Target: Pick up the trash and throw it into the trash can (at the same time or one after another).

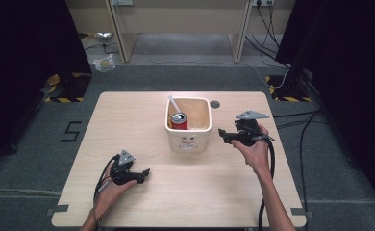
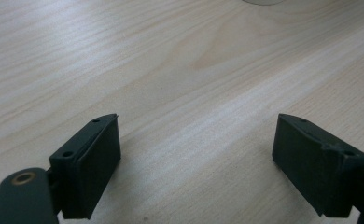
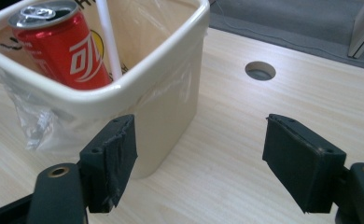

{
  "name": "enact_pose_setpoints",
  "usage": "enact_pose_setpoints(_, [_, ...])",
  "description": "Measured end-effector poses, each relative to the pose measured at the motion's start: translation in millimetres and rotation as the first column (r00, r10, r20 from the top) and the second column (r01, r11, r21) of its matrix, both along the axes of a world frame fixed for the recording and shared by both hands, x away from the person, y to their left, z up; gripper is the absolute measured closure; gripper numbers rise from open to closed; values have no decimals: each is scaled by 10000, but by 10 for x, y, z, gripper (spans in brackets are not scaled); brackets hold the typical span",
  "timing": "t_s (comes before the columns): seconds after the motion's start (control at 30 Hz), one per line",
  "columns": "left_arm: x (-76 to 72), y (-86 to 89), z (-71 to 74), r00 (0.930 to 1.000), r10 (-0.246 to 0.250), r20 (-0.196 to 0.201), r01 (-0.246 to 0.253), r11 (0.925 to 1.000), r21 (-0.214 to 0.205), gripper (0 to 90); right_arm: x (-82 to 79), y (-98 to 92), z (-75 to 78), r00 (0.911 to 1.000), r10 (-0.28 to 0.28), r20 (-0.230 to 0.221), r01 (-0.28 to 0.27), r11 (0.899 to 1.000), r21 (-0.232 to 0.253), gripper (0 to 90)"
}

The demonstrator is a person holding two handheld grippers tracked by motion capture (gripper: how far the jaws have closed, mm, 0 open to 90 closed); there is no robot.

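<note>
A cream square bin [image 1: 189,139] [image 3: 164,74] lined with clear plastic stands in the middle of the wooden table [image 1: 128,120]. Inside it a red drink can [image 1: 179,120] [image 3: 61,44] stands upright beside a white straw [image 1: 174,103] [image 3: 109,39]. My right gripper [image 1: 222,134] [image 3: 196,163] hovers just right of the bin, open and empty, its jaws pointing toward the bin's right wall. My left gripper [image 1: 144,174] [image 2: 196,163] rests low near the table's front left, open, with only bare wood between its jaws.
A round cable hole [image 1: 215,104] [image 3: 260,71] sits in the table behind the bin's right corner. Black cables [image 1: 271,163] trail from the right gripper over the table's right edge. Desk legs and cables stand on the floor beyond the table.
</note>
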State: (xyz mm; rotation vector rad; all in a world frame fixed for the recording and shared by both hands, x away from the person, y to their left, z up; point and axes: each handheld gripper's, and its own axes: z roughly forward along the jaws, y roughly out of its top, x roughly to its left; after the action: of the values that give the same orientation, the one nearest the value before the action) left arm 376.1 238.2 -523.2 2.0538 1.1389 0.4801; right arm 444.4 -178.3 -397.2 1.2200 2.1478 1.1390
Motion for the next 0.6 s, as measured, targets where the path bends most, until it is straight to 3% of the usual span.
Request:
enact_pose_setpoints(0.17, [0,2,2,10000,-6,-24,6,10000,11,146,-104,-35,-59,9998,-131,140,139,9983,-571,252])
enact_pose_setpoints(0.3, [-1,2,2,10000,-4,-23,4,10000,13,145,-198,-46,-92,9997,-123,213,135,9983,-573,255])
enact_pose_setpoints(0.37, [-1,0,1,10000,6,-22,-6,10000,-1,146,-248,-38,-134,9996,-115,244,135,9962,-862,255])
enact_pose_setpoints(0.6, [-1,0,1,10000,5,-23,-5,10000,0,145,-359,-33,-264,10000,1,71,5,9973,-738,255])
